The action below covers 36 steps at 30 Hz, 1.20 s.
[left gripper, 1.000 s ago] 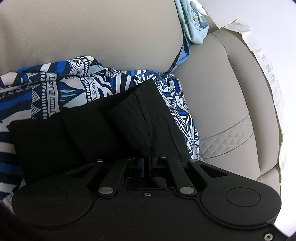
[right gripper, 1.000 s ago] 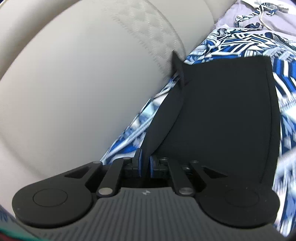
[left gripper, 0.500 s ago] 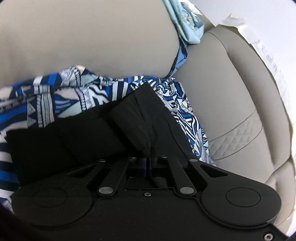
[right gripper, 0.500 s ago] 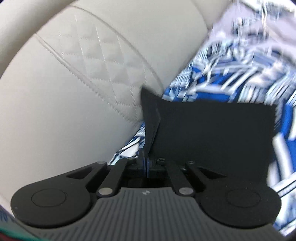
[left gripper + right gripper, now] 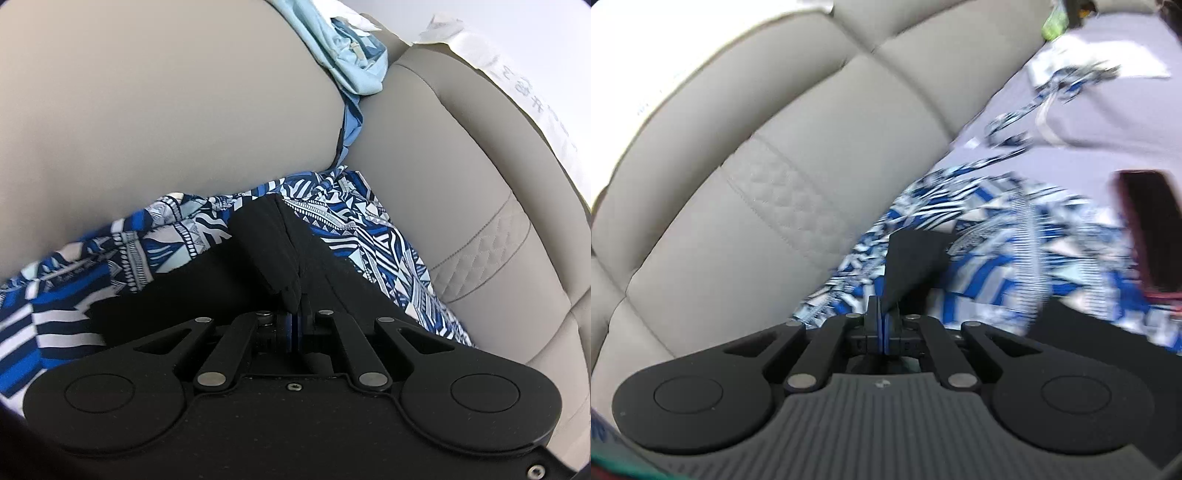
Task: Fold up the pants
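While both grippers' fingers [image 5: 293, 325] [image 5: 882, 325] pinch black pants [image 5: 266, 236], patterned blue cloth [image 5: 140, 240] covers the beige sofa [image 5: 166, 110].

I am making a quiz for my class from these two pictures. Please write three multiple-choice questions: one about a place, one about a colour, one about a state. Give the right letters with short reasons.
1. Where do the pants lie?
A. on a patterned cloth on the sofa
B. on a wooden floor
C. in a basket

2. What colour are the pants?
A. red
B. black
C. yellow

3. How is the right gripper?
A. wide open, holding nothing
B. shut on the pants
C. shut on a cup

Answers:
1 A: the pants lie on the blue-and-white cloth spread over the beige sofa.
2 B: the fabric is plain black.
3 B: the right gripper has its jaws together, pinching a black corner.
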Each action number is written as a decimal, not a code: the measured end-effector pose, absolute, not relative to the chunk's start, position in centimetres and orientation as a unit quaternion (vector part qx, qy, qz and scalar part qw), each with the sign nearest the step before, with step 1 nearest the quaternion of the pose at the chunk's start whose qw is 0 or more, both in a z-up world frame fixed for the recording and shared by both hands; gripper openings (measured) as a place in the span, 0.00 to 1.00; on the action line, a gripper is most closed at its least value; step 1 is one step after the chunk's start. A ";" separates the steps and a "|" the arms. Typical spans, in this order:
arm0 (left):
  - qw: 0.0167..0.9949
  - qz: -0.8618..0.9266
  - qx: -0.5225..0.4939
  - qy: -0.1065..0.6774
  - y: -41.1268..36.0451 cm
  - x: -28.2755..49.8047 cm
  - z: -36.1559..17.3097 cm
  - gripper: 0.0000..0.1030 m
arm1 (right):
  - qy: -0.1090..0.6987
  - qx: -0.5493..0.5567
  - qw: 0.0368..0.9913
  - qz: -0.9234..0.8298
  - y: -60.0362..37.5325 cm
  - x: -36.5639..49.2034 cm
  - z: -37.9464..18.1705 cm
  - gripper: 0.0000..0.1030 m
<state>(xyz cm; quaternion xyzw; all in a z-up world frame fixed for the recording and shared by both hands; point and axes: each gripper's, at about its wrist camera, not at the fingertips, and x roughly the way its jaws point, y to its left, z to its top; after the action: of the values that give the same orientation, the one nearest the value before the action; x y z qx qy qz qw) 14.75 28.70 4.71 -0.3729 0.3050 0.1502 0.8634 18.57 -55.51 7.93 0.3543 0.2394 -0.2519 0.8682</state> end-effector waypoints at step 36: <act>0.870 0.178 -0.292 0.355 28.1 10.9 2.9 0.08 | 0.246 0.299 0.831 -0.399 -54.4 -0.5 1.6 0.26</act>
<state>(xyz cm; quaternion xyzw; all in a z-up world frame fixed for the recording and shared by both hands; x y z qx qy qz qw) 10.90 28.12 2.92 -0.2922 0.3553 0.1783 0.8698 -0.50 -54.44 1.62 0.2994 0.2462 -0.3988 0.8311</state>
